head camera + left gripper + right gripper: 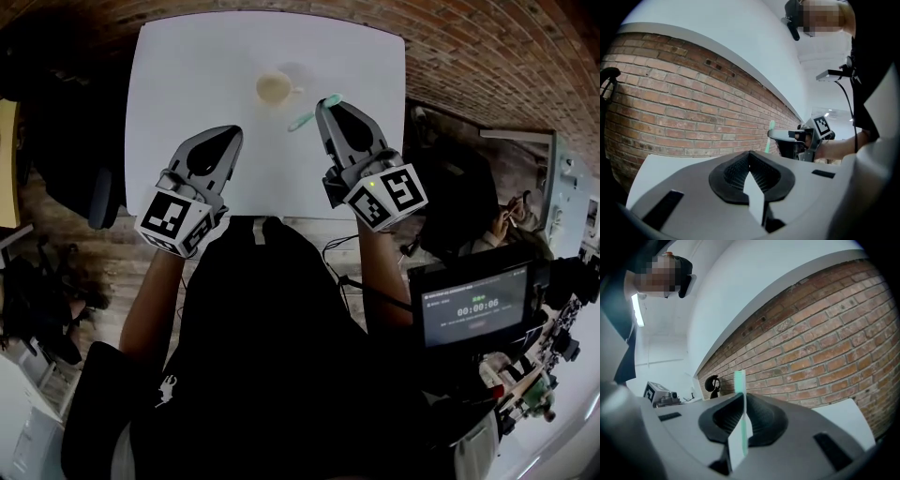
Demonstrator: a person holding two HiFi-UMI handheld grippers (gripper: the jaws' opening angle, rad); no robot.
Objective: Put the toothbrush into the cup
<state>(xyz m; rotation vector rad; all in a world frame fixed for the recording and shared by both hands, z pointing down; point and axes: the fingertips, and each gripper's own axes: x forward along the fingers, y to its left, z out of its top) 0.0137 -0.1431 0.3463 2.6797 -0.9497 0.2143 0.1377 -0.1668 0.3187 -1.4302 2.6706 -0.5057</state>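
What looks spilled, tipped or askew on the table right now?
Nothing stands out. The cream cup stands upright on the white table, and the right claw grips the mint-green plastic toothbrush near it. Nothing is spilled.

Mint-green toothbrush (301, 121), seemingly cream cup (273, 89), white table (187, 75)

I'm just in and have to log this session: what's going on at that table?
A person works two handheld grippers over a white table. The right gripper is clamped on a green toothbrush, holding it just right of the cup, not in it. The left gripper is shut on nothing, nearer the person. The cup stands toward the table's far side.
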